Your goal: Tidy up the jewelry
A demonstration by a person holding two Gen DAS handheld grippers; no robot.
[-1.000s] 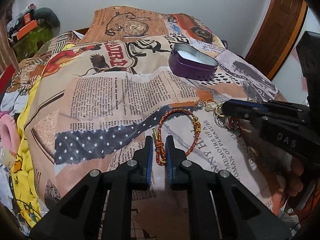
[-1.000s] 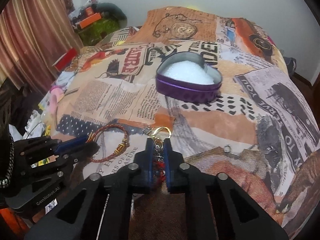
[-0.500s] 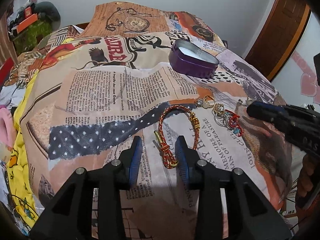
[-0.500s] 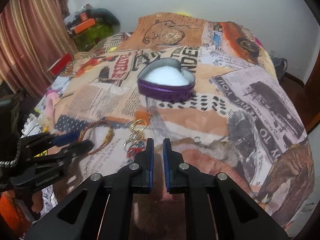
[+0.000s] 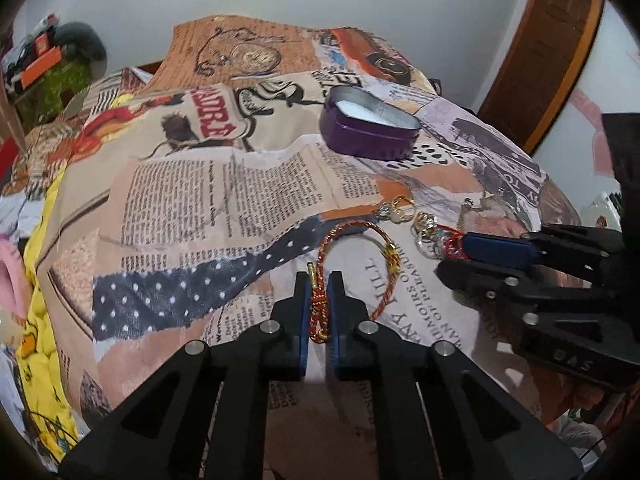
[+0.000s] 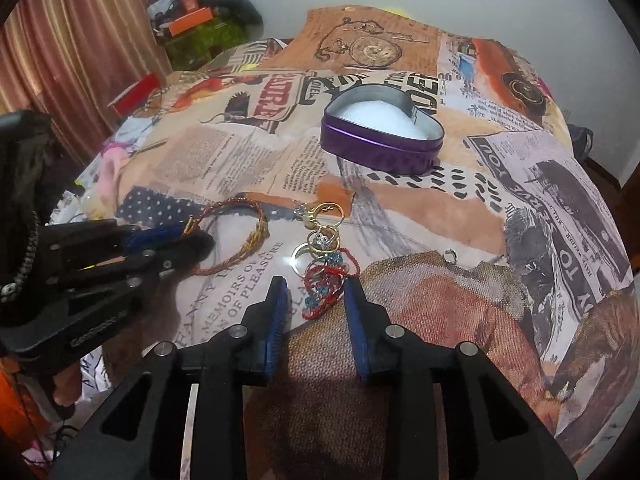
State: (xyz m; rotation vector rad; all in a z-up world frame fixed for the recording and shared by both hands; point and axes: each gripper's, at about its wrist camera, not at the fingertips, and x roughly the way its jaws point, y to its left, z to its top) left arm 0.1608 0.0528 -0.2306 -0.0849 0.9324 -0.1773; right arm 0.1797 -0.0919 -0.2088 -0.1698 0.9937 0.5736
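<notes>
Looks like the pick-up step: both pieces are being grabbed off the bed before they go into the tin. The left gripper (image 5: 318,304) has just closed, its 2 blue pads pinching the clasp end of the red-and-gold braided cord bracelet (image 5: 354,264), the rest of the loop lying flat on the cover. The right gripper (image 6: 316,312) has just been opening; its jaws are spread with the red-and-blue beaded charm keyring with gold clips (image 6: 326,276) between them, pads not pressing on it.

Next move, I'd guess: close the right jaws on the charm bunch, then lift both over to the purple heart-shaped tin with white lining (image 6: 382,134), which sits open further up the bed toward the headboard edge. A small silver ring (image 6: 450,255) lies loose nearer the right edge.

Surface is a soft newspaper-collage print bedspread (image 6: 520,208), so thin bits may sink in. White walls, brown wooden door (image 5: 548,48), pinkish curtains (image 6: 80,40).
</notes>
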